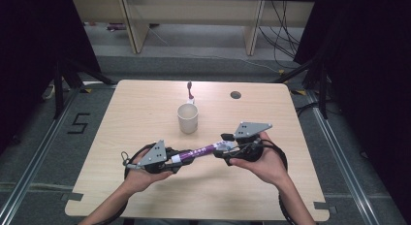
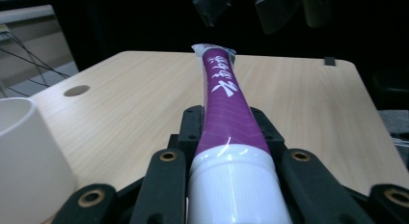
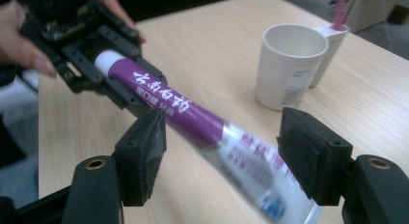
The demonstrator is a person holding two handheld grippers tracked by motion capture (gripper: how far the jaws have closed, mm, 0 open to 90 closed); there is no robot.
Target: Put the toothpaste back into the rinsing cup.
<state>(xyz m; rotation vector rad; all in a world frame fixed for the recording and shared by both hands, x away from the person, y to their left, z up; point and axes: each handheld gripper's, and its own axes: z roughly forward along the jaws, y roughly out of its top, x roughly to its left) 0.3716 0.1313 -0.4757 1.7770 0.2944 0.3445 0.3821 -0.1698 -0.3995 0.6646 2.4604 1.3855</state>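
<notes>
Left claw (image 1: pixel 175 162) is squeezed tight on the cap end of a purple toothpaste tube (image 1: pixel 198 151). In the left gripper view the white cap (image 2: pixel 235 188) sits right between the two black jaws, and the tube runs straight out from them, up off the counter (image 1: pixel 145 113).

Right claw (image 1: pixel 228 150) is at the other end of the tube, the flat crimped end. In the right gripper view its jaws stand wide apart, one on each side of that end (image 3: pixel 251 166), and I see a gap on both sides. So it is open and holds nothing yet. The tube looks blurry there.

The tube's long way goes from the left claw to the right claw, a little slanted across the near part of the counter. It lies between the two hands, in the air, near the person. The right hand (image 1: pixel 264 164) is the one next to the free end, so I think it only needs to close to take hold there.

Farther back, near the middle of the counter, a cream cup (image 1: pixel 187 118) stands upright. Just behind it is a pink toothbrush (image 1: pixel 190 90), standing up in a small holder (image 3: pixel 330 50) on the cup's side. Both are well apart from the tube.
</notes>
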